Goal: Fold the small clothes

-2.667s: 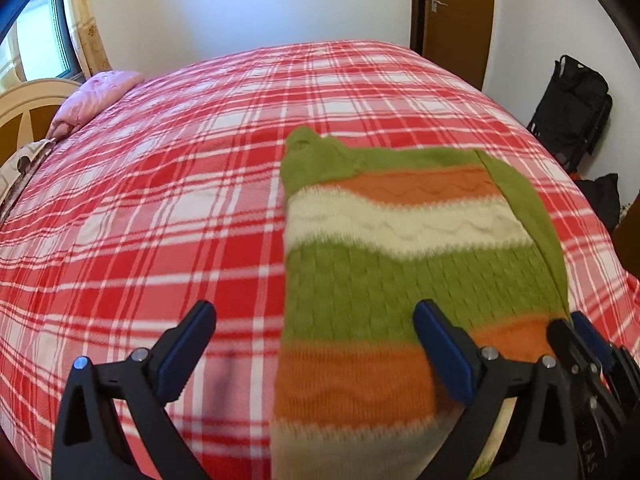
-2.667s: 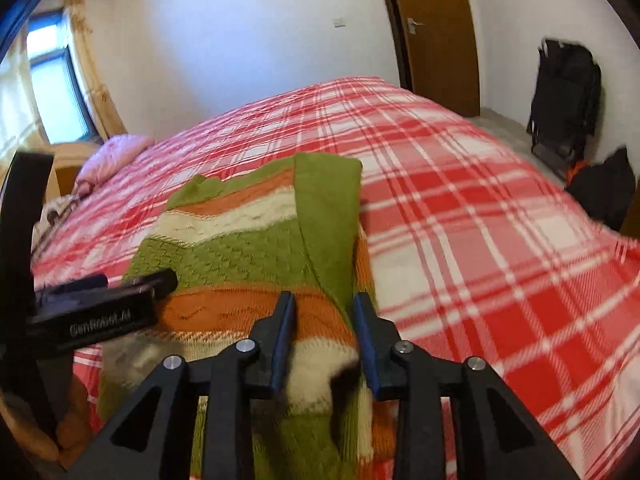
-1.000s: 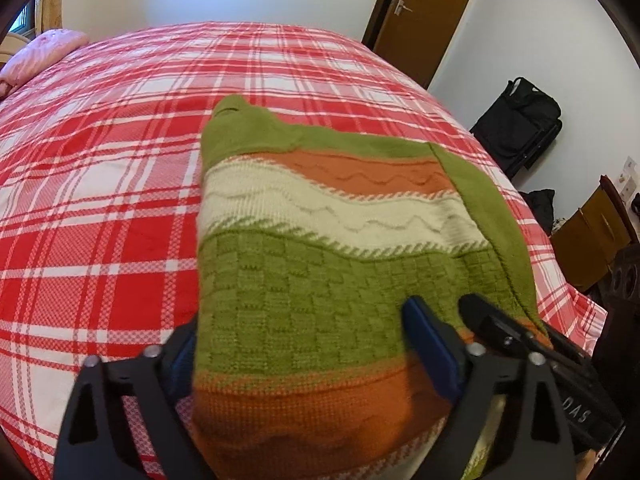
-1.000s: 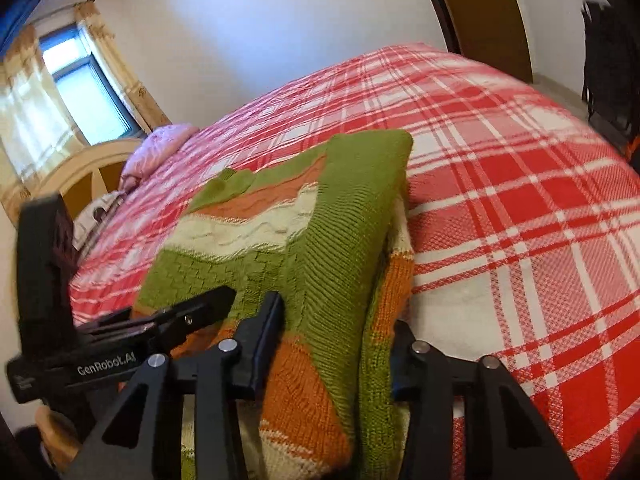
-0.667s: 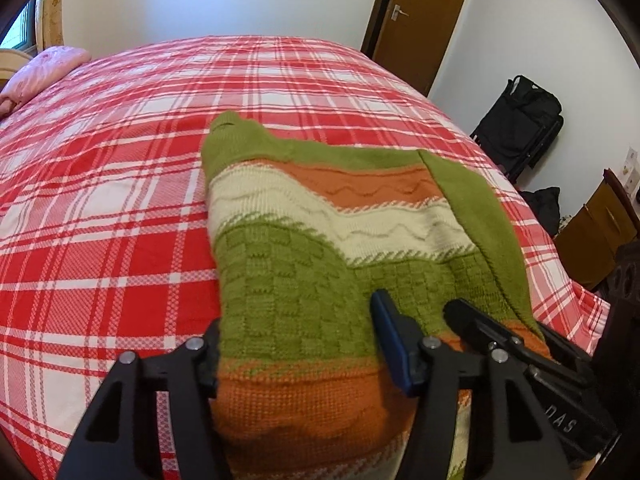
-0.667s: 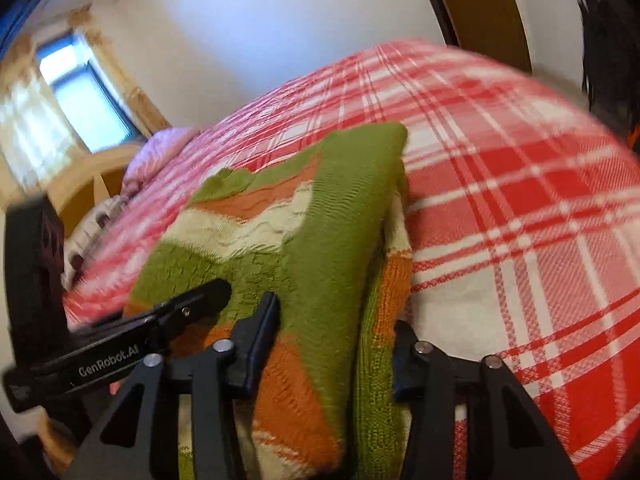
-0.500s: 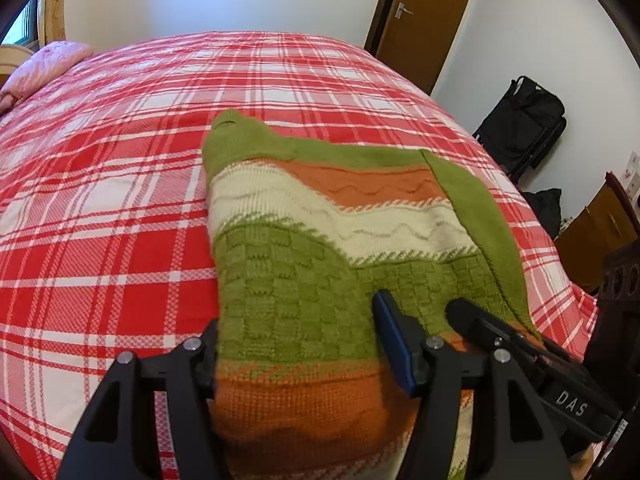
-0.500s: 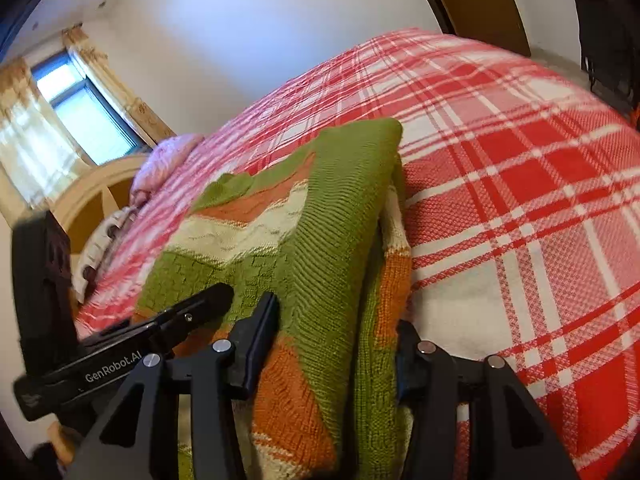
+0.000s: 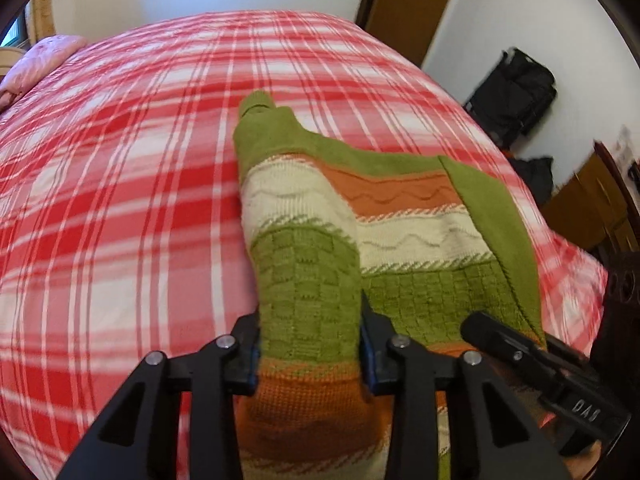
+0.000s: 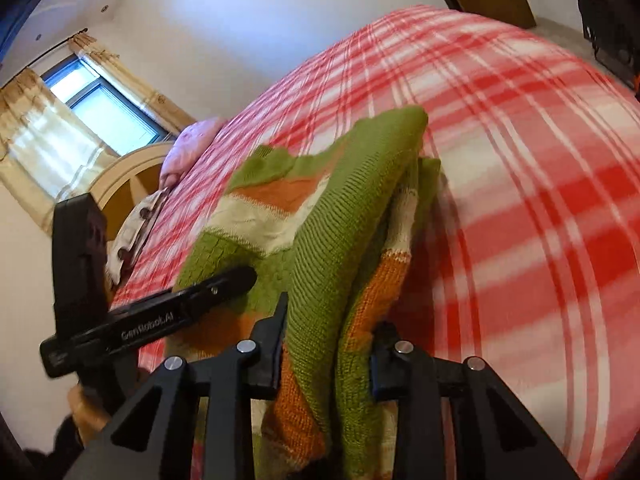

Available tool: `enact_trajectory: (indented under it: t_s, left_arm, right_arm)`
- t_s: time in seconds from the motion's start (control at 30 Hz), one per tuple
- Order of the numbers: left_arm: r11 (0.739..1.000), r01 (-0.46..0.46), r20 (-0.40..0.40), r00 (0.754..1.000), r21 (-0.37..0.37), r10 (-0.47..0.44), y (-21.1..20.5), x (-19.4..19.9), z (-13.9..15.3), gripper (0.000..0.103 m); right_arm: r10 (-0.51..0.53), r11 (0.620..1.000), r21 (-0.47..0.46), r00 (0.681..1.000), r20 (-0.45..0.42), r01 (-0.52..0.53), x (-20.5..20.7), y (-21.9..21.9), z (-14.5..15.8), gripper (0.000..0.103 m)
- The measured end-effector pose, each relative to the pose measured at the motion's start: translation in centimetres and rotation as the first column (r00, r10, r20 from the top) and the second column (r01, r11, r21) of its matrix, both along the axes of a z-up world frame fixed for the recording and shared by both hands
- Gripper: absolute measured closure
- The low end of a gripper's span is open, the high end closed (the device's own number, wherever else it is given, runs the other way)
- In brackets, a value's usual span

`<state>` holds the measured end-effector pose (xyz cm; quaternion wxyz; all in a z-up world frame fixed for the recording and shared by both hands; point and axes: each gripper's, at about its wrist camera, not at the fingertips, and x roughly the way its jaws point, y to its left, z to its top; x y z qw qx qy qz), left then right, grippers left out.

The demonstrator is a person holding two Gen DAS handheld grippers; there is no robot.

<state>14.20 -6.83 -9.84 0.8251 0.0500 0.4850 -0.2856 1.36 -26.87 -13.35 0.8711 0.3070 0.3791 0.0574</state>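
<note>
A small knitted sweater [image 9: 400, 232] with green, orange and cream stripes lies on the red plaid bed [image 9: 120, 184]. My left gripper [image 9: 310, 344] is shut on its near left hem, bunched between the fingers and lifted. My right gripper [image 10: 326, 344] is shut on the sweater's [image 10: 332, 216] near right edge, where a folded green sleeve lies on top. The near end is raised off the bed; the far collar end rests on it. Each gripper shows in the other's view, the right one [image 9: 540, 372] and the left one [image 10: 152, 320].
A pink pillow [image 9: 36, 64] and a curved wooden headboard [image 10: 120, 176] are at the far left. A window with curtains [image 10: 80, 112] is behind. A wooden door [image 9: 412, 4], black bags [image 9: 516, 92] and a wooden cabinet [image 9: 592, 204] stand right of the bed.
Both grippers have closed on the sweater's near hem and lifted it, bunching the fabric. The views have tilted and the near end now rises off the bed.
</note>
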Motion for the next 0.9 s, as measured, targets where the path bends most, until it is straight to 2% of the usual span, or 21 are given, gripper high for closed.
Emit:
enact_trajectory:
  t_s: [0.07,0.1,0.2,0.23,0.27,0.33,0.4,0.5,0.57,0.67,0.73,0.8,0.9]
  left_arm:
    - [1.000,0.016,0.010,1.000,0.017,-0.016,0.7,-1.7,-0.2,0.056]
    - [0.999,0.018,0.023,1.000,0.031,-0.019,0.9,-2.3,-0.2,0.047]
    - [0.995,0.003,0.125,0.992,0.095,-0.015,0.5,-3.2,0.2,0.030]
    - [0.994,-0.005,0.137,0.991,0.107,-0.010,0.3,-3.0,0.2,0.024]
    - [0.994,-0.008,0.138,0.990,0.111,-0.008,0.1,-2.7,0.2,0.023]
    - [0.994,-0.002,0.119,0.993,0.107,-0.010,-0.5,-1.7,-0.2,0.022]
    - [0.996,-0.010,0.090,0.996,0.091,0.002,-0.7,-0.8,-0.7,0.018]
    - [0.999,-0.018,0.041,0.999,0.050,0.016,-1.0,0.1,-1.4,0.017]
    - [0.999,-0.025,0.014,1.000,0.023,0.024,-1.1,0.3,-1.7,0.017]
    - [1.000,-0.007,0.031,0.999,0.002,0.006,-1.4,-0.1,-1.6,0.028]
    - [1.000,0.002,0.065,0.998,0.011,-0.003,-1.7,-0.6,-1.4,0.039]
    - [1.000,0.003,0.095,0.995,0.025,-0.006,-1.7,-1.2,-1.0,0.049]
    - [0.999,-0.003,0.123,0.992,0.038,-0.002,-1.5,-1.7,-0.4,0.062]
  right_arm:
    - [-0.013,1.000,-0.028,1.000,0.006,0.013,-1.8,0.6,-0.2,0.072]
    - [-0.017,0.999,-0.037,1.000,0.015,0.018,-2.0,0.5,-0.2,0.071]
    - [-0.070,0.997,-0.013,0.997,0.012,0.070,-1.7,0.0,-0.2,0.063]
    - [-0.088,0.996,0.007,0.996,0.008,0.088,-1.4,-0.3,-0.3,0.061]
    - [-0.105,0.994,0.035,0.994,0.004,0.105,-0.9,-0.8,-0.6,0.059]
    - [-0.133,0.988,0.073,0.991,-0.021,0.134,-0.1,-1.5,-1.1,0.046]
    - [-0.143,0.984,0.100,0.989,-0.031,0.146,0.7,-1.7,-1.7,0.044]
    - [-0.131,0.990,0.057,0.991,-0.012,0.131,1.6,-1.0,-1.7,0.038]
    - [-0.111,0.993,-0.033,0.994,-0.017,0.110,2.2,0.3,-1.4,0.037]
    - [-0.094,0.987,-0.134,0.995,-0.025,0.089,2.5,1.3,-1.0,0.039]
    - [-0.082,0.989,-0.127,0.997,-0.014,0.080,2.4,1.6,-1.0,0.059]
    - [-0.087,0.986,-0.146,0.996,-0.004,0.086,2.3,2.0,-0.6,0.064]
    - [-0.089,0.969,-0.228,0.996,0.012,0.090,2.1,3.4,0.4,0.068]
